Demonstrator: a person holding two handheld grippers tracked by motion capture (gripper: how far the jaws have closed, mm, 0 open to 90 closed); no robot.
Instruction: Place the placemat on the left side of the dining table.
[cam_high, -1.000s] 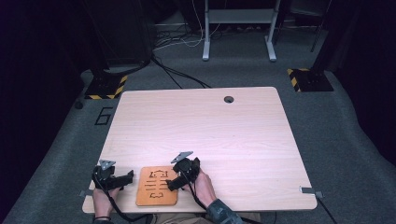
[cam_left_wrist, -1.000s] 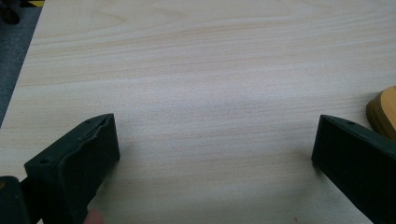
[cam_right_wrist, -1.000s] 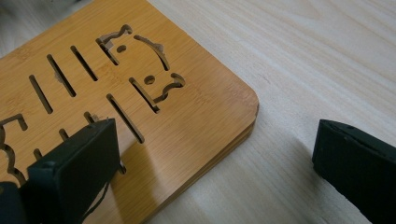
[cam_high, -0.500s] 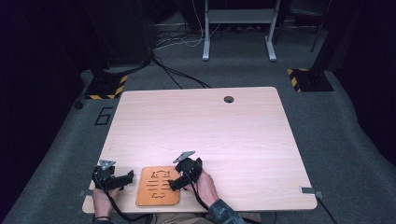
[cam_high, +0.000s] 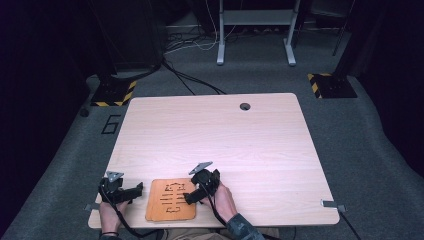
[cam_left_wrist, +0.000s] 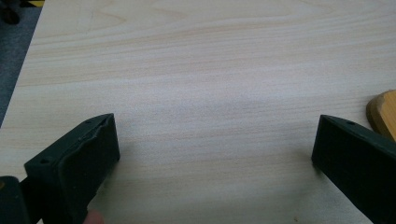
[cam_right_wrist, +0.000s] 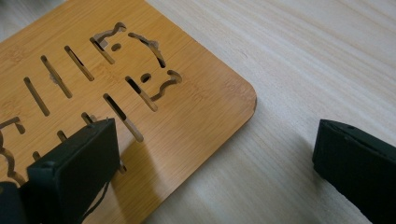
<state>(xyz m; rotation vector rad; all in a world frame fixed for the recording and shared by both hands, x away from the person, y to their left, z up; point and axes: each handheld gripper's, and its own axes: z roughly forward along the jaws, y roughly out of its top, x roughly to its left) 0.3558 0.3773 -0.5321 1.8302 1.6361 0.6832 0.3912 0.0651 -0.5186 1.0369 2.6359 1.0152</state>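
A flat bamboo board (cam_high: 171, 200) with cut-out slots lies near the table's front edge. My right gripper (cam_high: 192, 197) hovers over the board's right side, open; one jaw stands above the slotted board (cam_right_wrist: 140, 88) and the other above bare table beyond its rounded corner. My left gripper (cam_high: 136, 191) rests just left of the board, open, with nothing between its jaws. A corner of the board (cam_left_wrist: 384, 112) pokes in at the right of the left gripper view.
The pale wooden table (cam_high: 225, 140) stretches far beyond the board, with a round cable hole (cam_high: 244, 106) near its back edge. Grey carpet, cables and a metal stand lie behind the table.
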